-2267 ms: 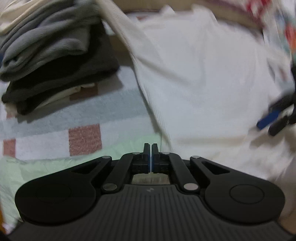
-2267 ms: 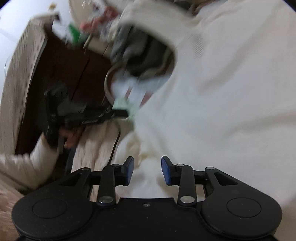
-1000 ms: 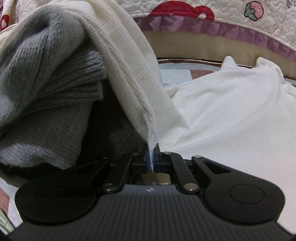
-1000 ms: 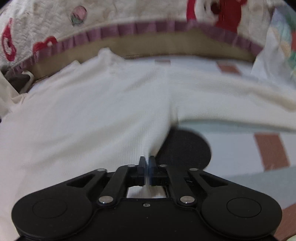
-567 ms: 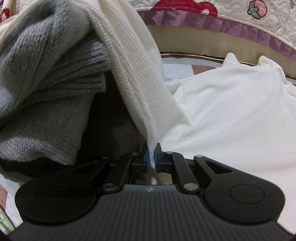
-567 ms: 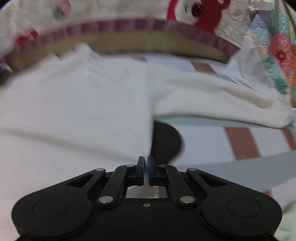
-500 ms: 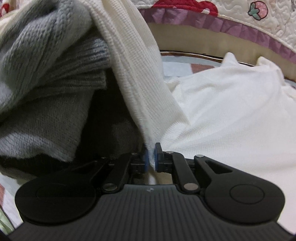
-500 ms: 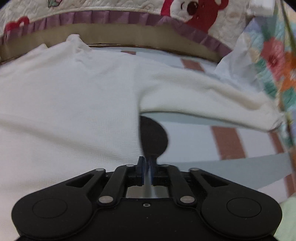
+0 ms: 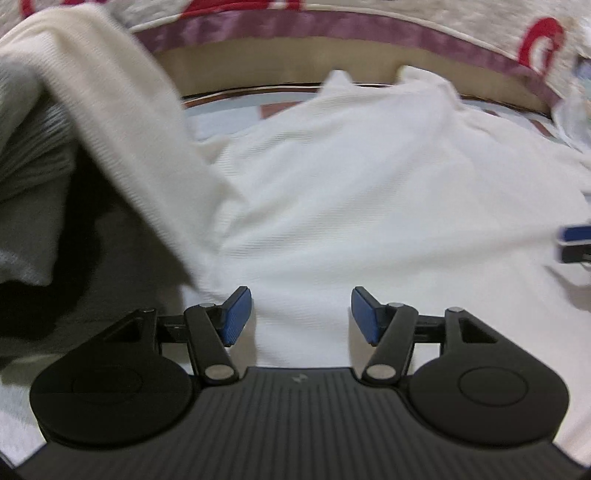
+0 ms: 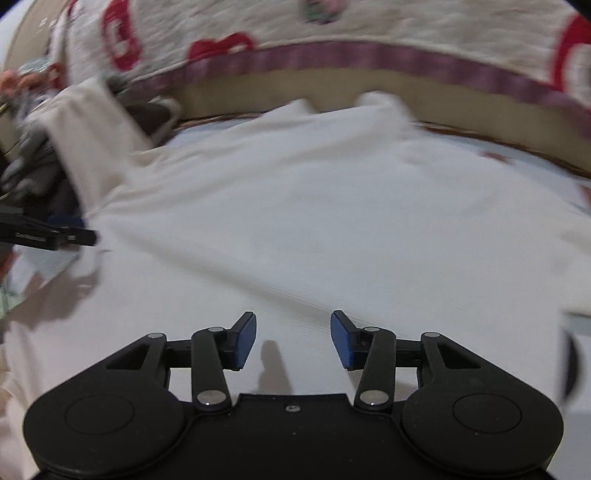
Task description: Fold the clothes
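Looking along our left tool [image 9: 301, 314], we see its jaws opening with nothing pinched, the white shirt [image 9: 351, 192] spread flat just ahead and beneath them. Our right tool [image 10: 293, 338] is opening too, empty, over the same shirt. One sleeve [image 9: 122, 122] drapes up to the left of our left tool over a grey folded pile [image 9: 29, 155]. Beyond the shirt runs a quilted bed cover [image 10: 332, 33].
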`<state>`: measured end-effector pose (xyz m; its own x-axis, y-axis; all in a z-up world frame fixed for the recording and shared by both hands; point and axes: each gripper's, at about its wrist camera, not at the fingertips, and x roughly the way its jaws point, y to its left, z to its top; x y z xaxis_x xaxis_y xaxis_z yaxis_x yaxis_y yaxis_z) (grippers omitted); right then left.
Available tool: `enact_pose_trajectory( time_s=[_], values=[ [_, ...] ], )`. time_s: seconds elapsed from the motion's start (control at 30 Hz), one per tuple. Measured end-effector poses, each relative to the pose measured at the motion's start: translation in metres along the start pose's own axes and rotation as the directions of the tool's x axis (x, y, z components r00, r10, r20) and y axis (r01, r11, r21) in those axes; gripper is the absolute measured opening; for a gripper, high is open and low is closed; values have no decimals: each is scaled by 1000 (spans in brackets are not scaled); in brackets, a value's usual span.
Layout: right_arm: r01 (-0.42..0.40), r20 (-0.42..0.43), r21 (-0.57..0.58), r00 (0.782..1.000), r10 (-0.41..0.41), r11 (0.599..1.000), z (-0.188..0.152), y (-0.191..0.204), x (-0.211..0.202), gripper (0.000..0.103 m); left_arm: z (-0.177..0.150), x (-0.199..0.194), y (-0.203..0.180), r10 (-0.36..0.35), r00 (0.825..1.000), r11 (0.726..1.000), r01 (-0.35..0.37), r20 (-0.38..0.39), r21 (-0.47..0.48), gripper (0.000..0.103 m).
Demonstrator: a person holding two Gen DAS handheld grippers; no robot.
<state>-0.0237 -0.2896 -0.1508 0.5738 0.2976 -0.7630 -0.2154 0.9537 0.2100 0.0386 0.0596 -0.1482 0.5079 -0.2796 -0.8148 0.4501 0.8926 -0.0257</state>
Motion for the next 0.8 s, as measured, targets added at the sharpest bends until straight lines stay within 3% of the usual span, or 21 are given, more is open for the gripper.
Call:
enact_pose_trajectory(
  time_s=[0.1, 0.27, 0.37, 0.57, 0.63, 0.7, 0.8],
  values=[
    [-21, -87, -35, 996, 18, 999, 4, 22, 28, 57, -9, -1, -18, 37, 999, 994, -36, -11, 102, 59],
    [-31, -253, -186, 967, -18, 982, -15, 58, 24, 61, -33, 9, -39, 7, 987, 968, 33, -158, 247, 59],
    [-12, -301, -90, 954, -15, 996, -30, 59, 8, 58, -37, 9, -46, -2, 982, 954, 58, -186, 295, 61],
    [-25, -330, 6, 943, 26, 1000, -42, 48, -6, 58, -34, 16, -38, -22, 979, 967, 73, -205, 242, 66],
    [-18, -349, 13, 937, 22, 1000, -40, 52, -4, 58, -32, 9, -35, -17, 984, 972, 57, -176, 226, 66],
    [-23, -382, -7, 924, 19, 1000, -38, 57, -5, 56, -26, -3, -30, -19, 996, 979, 37, -89, 202, 66],
    [-80, -425, -105, 905, 28, 991, -30, 64, -4, 55, -12, -32, -11, -39, 992, 995, 28, 118, 92, 66]
  ],
)
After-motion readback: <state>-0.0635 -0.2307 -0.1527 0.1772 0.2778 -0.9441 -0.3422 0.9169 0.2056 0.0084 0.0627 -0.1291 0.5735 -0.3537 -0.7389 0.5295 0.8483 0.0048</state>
